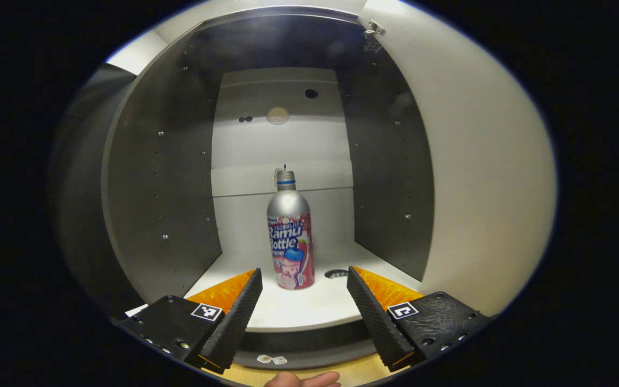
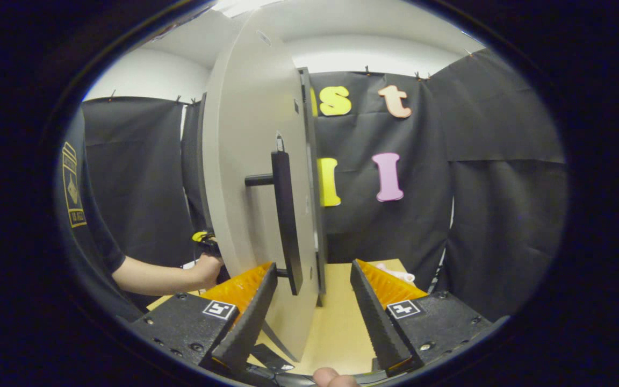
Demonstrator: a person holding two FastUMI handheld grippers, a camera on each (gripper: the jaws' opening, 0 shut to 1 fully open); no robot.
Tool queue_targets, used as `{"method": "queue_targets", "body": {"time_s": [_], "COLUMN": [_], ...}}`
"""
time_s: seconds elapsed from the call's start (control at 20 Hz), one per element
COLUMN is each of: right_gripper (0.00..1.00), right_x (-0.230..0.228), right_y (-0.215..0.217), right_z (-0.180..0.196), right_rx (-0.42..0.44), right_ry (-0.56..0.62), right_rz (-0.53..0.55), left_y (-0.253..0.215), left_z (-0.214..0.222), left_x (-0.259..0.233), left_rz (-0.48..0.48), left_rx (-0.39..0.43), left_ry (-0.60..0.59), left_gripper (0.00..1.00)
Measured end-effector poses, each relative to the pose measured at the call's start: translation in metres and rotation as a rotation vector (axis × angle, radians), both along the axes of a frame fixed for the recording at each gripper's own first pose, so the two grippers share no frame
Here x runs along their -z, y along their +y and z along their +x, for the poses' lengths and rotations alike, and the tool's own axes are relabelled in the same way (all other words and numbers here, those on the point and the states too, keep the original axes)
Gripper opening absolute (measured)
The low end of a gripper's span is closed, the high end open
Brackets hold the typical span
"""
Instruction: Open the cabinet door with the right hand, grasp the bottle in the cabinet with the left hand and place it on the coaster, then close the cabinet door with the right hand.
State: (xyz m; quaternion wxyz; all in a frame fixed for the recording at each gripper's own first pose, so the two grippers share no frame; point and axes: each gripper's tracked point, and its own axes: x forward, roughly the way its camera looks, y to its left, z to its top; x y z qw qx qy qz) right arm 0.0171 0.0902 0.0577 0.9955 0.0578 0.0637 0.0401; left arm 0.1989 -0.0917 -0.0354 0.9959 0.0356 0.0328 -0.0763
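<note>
A silver bottle (image 1: 289, 236) with a printed pink and blue label stands upright on the white cabinet floor (image 1: 299, 309), inside the open cabinet. My left gripper (image 1: 304, 282) is open just in front of it, and the bottle sits a little beyond the fingertips, between their lines. The cabinet door (image 1: 481, 177) is swung open on the right of the left gripper view. In the right gripper view the door (image 2: 250, 177) stands edge-on with its dark bar handle (image 2: 286, 215). My right gripper (image 2: 314, 277) is open, its fingers on either side of the handle's lower end without pressing it.
The cabinet has dark grey side walls (image 1: 164, 204) and a white back panel (image 1: 280, 140). A light wooden table (image 2: 342, 317) lies below the door. A person's arm (image 2: 164, 277) reaches behind the door at the left. Black cloth (image 2: 492, 188) hangs behind.
</note>
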Motion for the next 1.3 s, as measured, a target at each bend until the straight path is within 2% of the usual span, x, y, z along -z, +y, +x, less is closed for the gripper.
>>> {"method": "queue_targets", "body": {"time_s": [0.15,0.3,0.45,0.55,0.6,0.65,0.7,0.75,0.85,0.9,0.95,1.0,1.05,1.1,1.15,1.25,1.3], "right_gripper": [0.88,0.89,0.99,0.98,0.92,0.98,0.99,0.94,0.99,0.94,0.99,0.99,0.99,0.94,0.99,0.99,0.94], "right_x": [-0.001,-0.002,-0.001,0.0,0.001,0.004,0.006,0.007,0.008,0.008,0.009,0.009,0.011,0.011,0.01,0.012,0.012], "right_y": [-0.026,-0.023,-0.027,-0.029,-0.028,-0.027,-0.028,-0.029,-0.028,-0.027,-0.027,-0.026,-0.027,-0.028,-0.028,-0.027,-0.027], "right_z": [0.003,0.008,0.007,0.009,0.01,0.01,0.01,0.008,0.007,0.007,0.007,0.009,0.009,0.01,0.01,0.013,0.014], "right_rx": [0.079,0.07,0.077,0.097,0.096,0.098,0.108,0.115,0.121,0.119,0.115,0.112,0.114,0.111,0.108,0.094,0.086], "right_ry": [0.0,-0.008,-0.009,-0.009,-0.005,0.001,0.007,0.01,0.019,0.024,0.026,0.029,0.034,0.035,0.03,0.024,0.021], "right_rz": [0.033,0.078,0.055,0.074,0.082,0.084,0.078,0.067,0.049,0.045,0.045,0.044,0.042,0.042,0.051,0.077,0.086], "left_y": [0.001,0.007,0.003,-0.001,-0.004,-0.005,-0.007,-0.008,-0.007,-0.003,-0.002,-0.002,-0.002,0.0,0.002,0.005,0.012], "left_z": [0.029,0.057,0.078,0.089,0.095,0.099,0.102,0.104,0.105,0.107,0.103,0.102,0.1,0.095,0.087,0.072,0.062], "left_x": [-0.007,-0.003,0.001,0.001,0.002,0.002,0.002,0.001,-0.003,-0.003,-0.003,-0.002,-0.003,-0.005,-0.006,-0.004,-0.006], "left_rz": [-0.027,-0.017,0.01,0.004,0.003,0.011,0.022,0.025,0.026,0.035,0.041,0.04,0.031,0.02,0.004,-0.027,-0.029], "left_rx": [-0.004,-0.026,-0.024,-0.019,-0.021,-0.028,-0.034,-0.043,-0.068,-0.087,-0.099,-0.106,-0.105,-0.108,-0.105,-0.093,-0.105], "left_ry": [-0.007,0.007,0.018,0.023,0.023,0.021,0.019,0.014,-0.001,-0.007,-0.003,0.002,0.004,0.004,0.007,0.023,0.023], "left_gripper": [0.96,0.96,0.96,0.96,0.96,0.96,0.96,0.96,0.96,0.88,0.8,0.78,0.78,0.76,0.76,0.76,0.76]}}
